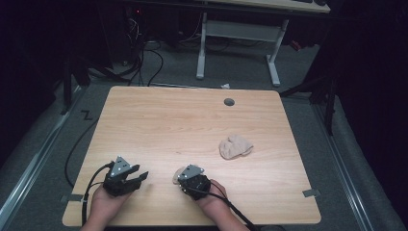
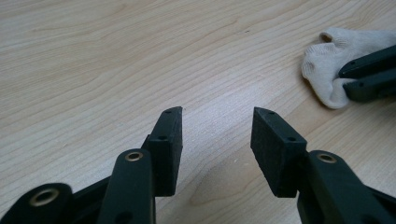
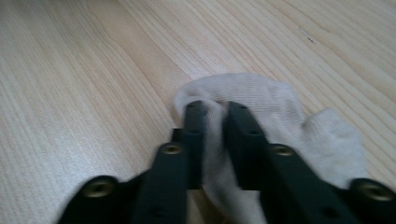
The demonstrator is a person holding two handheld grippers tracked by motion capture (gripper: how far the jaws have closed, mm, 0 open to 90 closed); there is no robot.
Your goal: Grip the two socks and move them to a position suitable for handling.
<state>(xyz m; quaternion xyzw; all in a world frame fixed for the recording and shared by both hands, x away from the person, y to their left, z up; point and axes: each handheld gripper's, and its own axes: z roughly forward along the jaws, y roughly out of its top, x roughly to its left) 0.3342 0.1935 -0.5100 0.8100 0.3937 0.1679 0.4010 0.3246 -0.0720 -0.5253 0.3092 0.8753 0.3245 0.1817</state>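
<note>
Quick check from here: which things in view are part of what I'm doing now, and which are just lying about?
In use:
- right gripper, shut on the small white sock near the front of the table
- left gripper, open, holding nothing, beside it

Probably next:
- second sock, bunched up farther out on the right

Lying about:
- grey grommet
- white desk frame and cables on the floor beyond
</note>
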